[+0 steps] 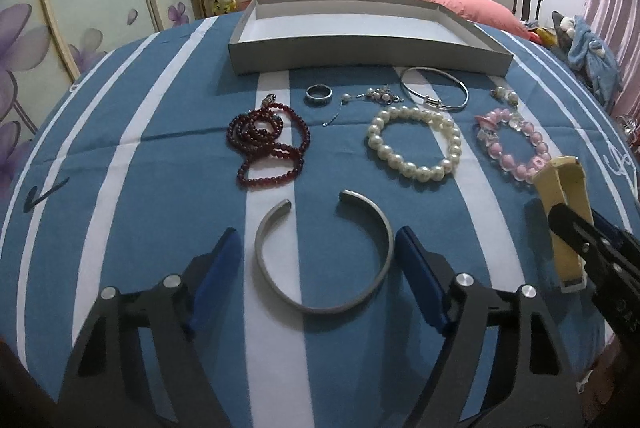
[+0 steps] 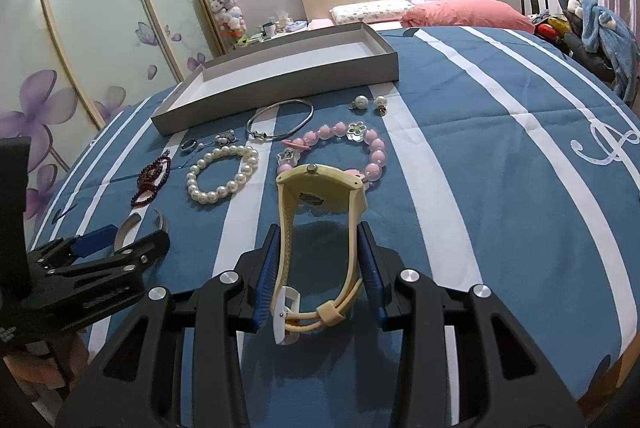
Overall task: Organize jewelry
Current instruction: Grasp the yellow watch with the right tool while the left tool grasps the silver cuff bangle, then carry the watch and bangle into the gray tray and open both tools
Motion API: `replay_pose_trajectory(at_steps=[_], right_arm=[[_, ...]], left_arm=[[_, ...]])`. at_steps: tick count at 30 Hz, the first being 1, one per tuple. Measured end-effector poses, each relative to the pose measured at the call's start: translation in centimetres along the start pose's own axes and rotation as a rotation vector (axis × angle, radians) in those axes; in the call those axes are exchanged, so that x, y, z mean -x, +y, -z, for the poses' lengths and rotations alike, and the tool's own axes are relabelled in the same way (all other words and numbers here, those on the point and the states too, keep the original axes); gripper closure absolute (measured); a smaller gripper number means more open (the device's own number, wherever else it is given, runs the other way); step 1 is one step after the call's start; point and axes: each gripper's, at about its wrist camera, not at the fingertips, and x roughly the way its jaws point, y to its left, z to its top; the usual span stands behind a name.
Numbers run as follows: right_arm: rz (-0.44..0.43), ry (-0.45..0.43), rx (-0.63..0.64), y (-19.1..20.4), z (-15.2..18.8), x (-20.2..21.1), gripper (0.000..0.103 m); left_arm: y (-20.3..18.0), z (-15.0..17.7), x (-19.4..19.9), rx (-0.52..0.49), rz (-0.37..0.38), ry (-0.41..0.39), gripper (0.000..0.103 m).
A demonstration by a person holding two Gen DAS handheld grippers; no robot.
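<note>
My left gripper [image 1: 318,244] is open, its blue pads either side of a silver open cuff bangle [image 1: 324,252] that lies on the striped cloth. My right gripper [image 2: 320,248] is shut on a yellow watch [image 2: 320,212], pads pressing its strap; the watch also shows in the left wrist view [image 1: 564,220]. Beyond lie a dark red bead necklace [image 1: 268,144], a pearl bracelet [image 1: 416,142], a pink bead bracelet [image 1: 512,144], a thin silver bangle [image 1: 434,88], a ring [image 1: 319,94], pearl earrings [image 1: 376,96] and a grey empty tray [image 1: 360,60].
The blue and white striped cloth [image 2: 500,188] covers the table. Two pearl studs [image 2: 372,103] lie near the tray's right end. A bed with pink bedding [image 2: 460,10] and a chair with clothes [image 2: 592,24] stand behind.
</note>
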Motion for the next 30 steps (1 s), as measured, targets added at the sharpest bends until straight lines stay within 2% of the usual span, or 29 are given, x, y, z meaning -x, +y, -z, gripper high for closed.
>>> replay_pose_trajectory(at_steps=[4,13,21,30], right_arm=[[-0.003,-0.001,0.0,0.1,0.0,0.0,0.064],[-0.01,-0.013,0.011,0.6,-0.1,0.3,0.064],[-0.025,-0.073,0.03,1.0,-1.8,1.5,0.064],[-0.02,-0.214,0.073,1.8,-7.8,2.9,0.063]], left_arm=[[0.1,-0.1,0.0,0.011,-0.004,-0.008,0.037],[0.5,0.1,0.8,0.025,0.021,-0.043,0.037],[1.5,-1.5,4.6,0.051,0.023,-0.186,0.037],[2.6,-6.9,8.4,0.069,0.026,-0.36,0.037]])
